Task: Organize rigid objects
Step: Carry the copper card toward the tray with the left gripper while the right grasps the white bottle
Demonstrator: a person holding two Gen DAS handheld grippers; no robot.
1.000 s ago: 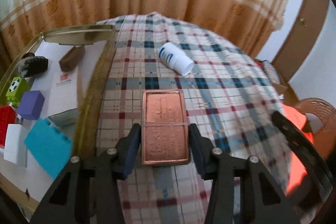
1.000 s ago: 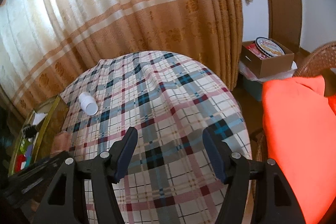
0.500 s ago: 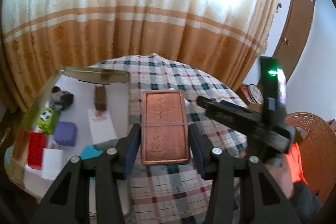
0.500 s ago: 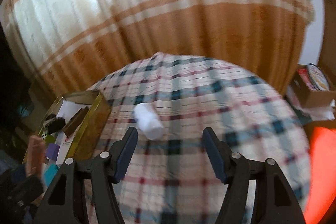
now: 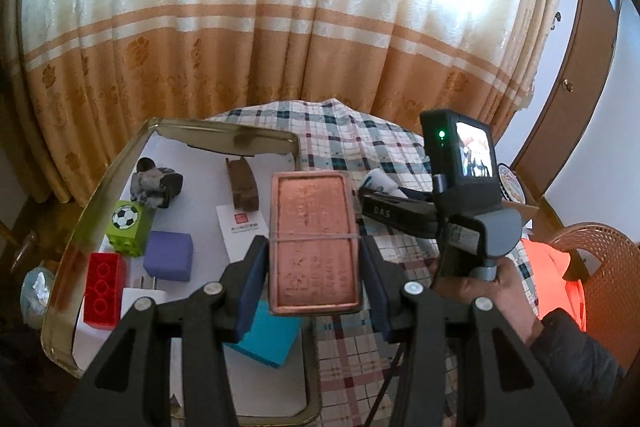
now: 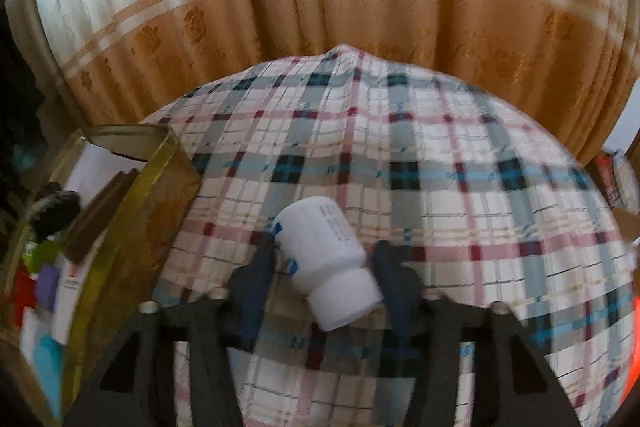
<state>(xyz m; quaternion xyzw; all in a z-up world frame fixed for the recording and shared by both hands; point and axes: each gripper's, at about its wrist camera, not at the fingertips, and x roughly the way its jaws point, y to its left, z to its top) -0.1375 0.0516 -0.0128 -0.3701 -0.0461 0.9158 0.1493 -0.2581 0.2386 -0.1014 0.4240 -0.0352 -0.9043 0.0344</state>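
- Take the gold tray (image 5: 100, 195) as your landmark. It sits on the left part of the plaid tablecloth (image 6: 440, 163). Its near rim is cut off behind your left gripper's frame.
- Inside the tray, from left to right: a red brick (image 5: 103, 285), a green football block (image 5: 128, 223), a purple block (image 5: 169, 255), a dark grey item (image 5: 158, 183) whose identity is hard to make out, a white card (image 5: 243, 235) and a brown block (image 5: 241, 183).
- A white block (image 5: 138, 303) and a turquoise block (image 5: 266, 339) in the tray are partly hidden by the gripper fingers.
- Your left gripper (image 5: 314, 263) pinches the copper tin (image 5: 314, 243) by its long sides. The tin is held in the air over the tray's right edge and is bound by a rubber band.
- To the right of the tray, a white bottle (image 6: 328, 259) lies on its side on the tablecloth, cap toward the camera.
- Your right gripper (image 6: 324, 267) is spread around the bottle, one finger on each side. Motion blur prevents confirming whether the pads touch it.
- From the left wrist view, the bottle is mostly hidden behind the tin and the right gripper's body.
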